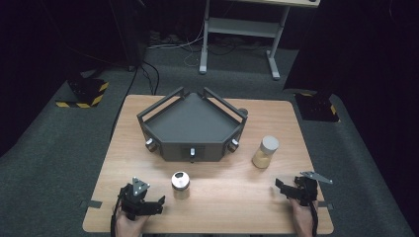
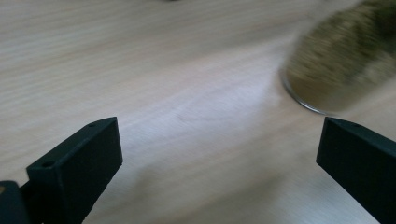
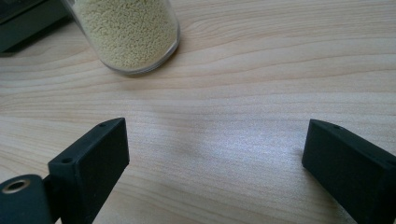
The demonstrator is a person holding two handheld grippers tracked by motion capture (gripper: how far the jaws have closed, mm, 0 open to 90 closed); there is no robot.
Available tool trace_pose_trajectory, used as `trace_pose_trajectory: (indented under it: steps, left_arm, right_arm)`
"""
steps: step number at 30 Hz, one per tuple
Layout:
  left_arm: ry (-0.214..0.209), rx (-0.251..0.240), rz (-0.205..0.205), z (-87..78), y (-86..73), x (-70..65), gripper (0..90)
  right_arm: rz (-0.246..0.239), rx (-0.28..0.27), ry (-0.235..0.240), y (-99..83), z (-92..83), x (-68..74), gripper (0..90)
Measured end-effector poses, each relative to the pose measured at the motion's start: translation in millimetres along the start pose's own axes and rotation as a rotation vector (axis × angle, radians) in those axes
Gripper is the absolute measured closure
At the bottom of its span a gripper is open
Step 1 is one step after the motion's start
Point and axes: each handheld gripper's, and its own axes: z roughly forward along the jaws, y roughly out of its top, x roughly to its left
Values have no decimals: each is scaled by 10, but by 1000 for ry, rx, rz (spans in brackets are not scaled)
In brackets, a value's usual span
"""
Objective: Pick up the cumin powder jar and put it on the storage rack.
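High view first: we see the wooden tabletop carrying a dark grey angular tray with railed sides and knobs, set toward the far edge at the middle and holding nothing that we can make out. Next in size come two jars standing upright on the bare wood, both outside the tray: one filled with pale grains toward the right edge, just off the tray's right corner, and a smaller metal-capped jar of darker contents in front of the tray, nearer the near edge. We judge the work as barely begun, since neither jar is grasped or lifted; everything is left to do. Our left hand-held gripper rests low by the near left corner, jaws spread wide and empty, the dark-filled jar just beside it. Our right hand-held gripper sits near the near right corner, likewise released, aimed toward the grain jar.
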Motion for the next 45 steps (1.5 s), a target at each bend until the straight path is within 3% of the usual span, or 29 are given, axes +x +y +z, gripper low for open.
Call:
trace_pose_trajectory:
  steps: [10, 11, 20, 21, 25, 26, 28, 29, 30, 31, 32, 33, 36, 38, 39, 45]
  left_arm:
    - [-61, -11, 55, -44, -50, -211, 3]
    - [-61, -249, -264, 160, -367, -514, 3]
    - [-104, -256, -252, 259, -236, -592, 4]
    - [-109, -184, -141, 198, -121, -485, 4]
    - [-115, -197, -135, 245, -35, -518, 4]
    - [-109, -44, 96, 128, 223, -353, 4]
    - [-112, -54, 97, 149, 256, -367, 4]
    - [-117, -287, -236, 365, -56, -661, 6]
    - [-116, -213, -126, 304, 56, -557, 10]
    - [-115, -211, -125, 319, 79, -561, 10]
    - [-104, -54, 97, 209, 336, -401, 11]
    - [-106, -209, -124, 346, 118, -580, 16]
    - [-103, -211, -127, 376, 168, -596, 19]
    - [-104, -211, -124, 391, 204, -605, 27]
    - [-100, -56, 97, 275, 452, -439, 27]
    - [-100, -40, 93, 366, 546, -472, 47]
  right_arm:
    - [2, 0, -4, -2, -1, 4, 66]
    - [2, 0, -5, -2, -2, 5, 66]
    - [2, 2, -7, 1, -1, 15, 65]
    - [2, 1, -7, -1, -2, 12, 65]
    - [7, -2, -4, -5, -3, 1, 66]
    - [7, -2, -4, -5, -3, 1, 66]
    - [9, -2, -3, -6, -4, -2, 66]
    - [10, -2, -2, -6, -4, -5, 66]
    - [13, -3, 0, -7, -6, -12, 66]
    - [13, -3, 0, -7, -6, -12, 66]
    - [14, -4, 2, -9, -7, -17, 65]
    - [18, -6, 4, -14, -10, -24, 64]
    - [20, -8, 4, -17, -11, -27, 64]
    - [19, -8, 4, -16, -10, -26, 64]
    - [19, -8, 4, -16, -10, -26, 64]
    - [21, -9, 5, -19, -11, -29, 64]
